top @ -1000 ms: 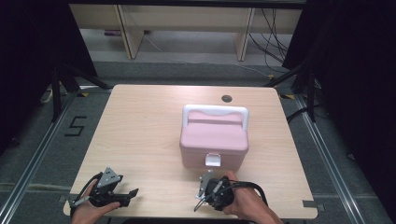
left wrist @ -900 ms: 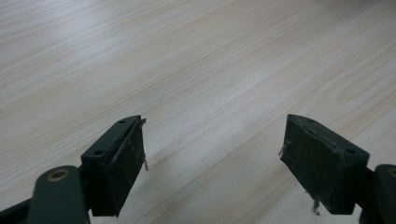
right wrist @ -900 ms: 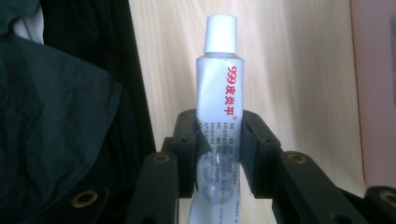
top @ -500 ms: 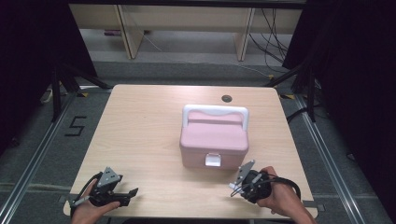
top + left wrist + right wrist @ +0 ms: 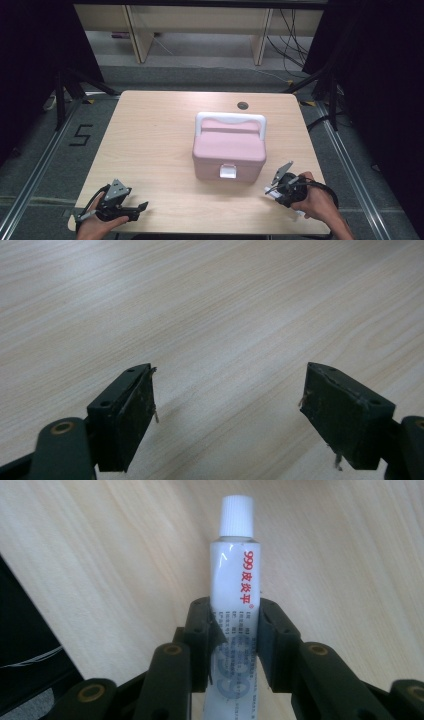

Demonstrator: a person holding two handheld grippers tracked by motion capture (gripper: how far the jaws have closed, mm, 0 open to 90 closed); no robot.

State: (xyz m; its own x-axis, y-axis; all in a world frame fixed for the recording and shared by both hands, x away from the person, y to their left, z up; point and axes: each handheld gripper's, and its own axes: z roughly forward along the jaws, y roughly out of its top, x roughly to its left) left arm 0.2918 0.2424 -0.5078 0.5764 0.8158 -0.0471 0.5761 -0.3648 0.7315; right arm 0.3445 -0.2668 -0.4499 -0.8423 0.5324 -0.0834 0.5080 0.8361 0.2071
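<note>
My right tool (image 5: 234, 630) pinches a white tube (image 5: 235, 580), its cap pointing away from me, above the worktop (image 5: 150, 140) near the front right edge, just right of the pink box (image 5: 229, 150). My left tool (image 5: 227, 415) hangs spread with nothing between its jaws over the front left corner.

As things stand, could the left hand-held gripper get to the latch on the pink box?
Probably yes. The left hand-held gripper is open and holds nothing, and bare table lies between it and the white latch, which faces the person on the pink box.
</note>
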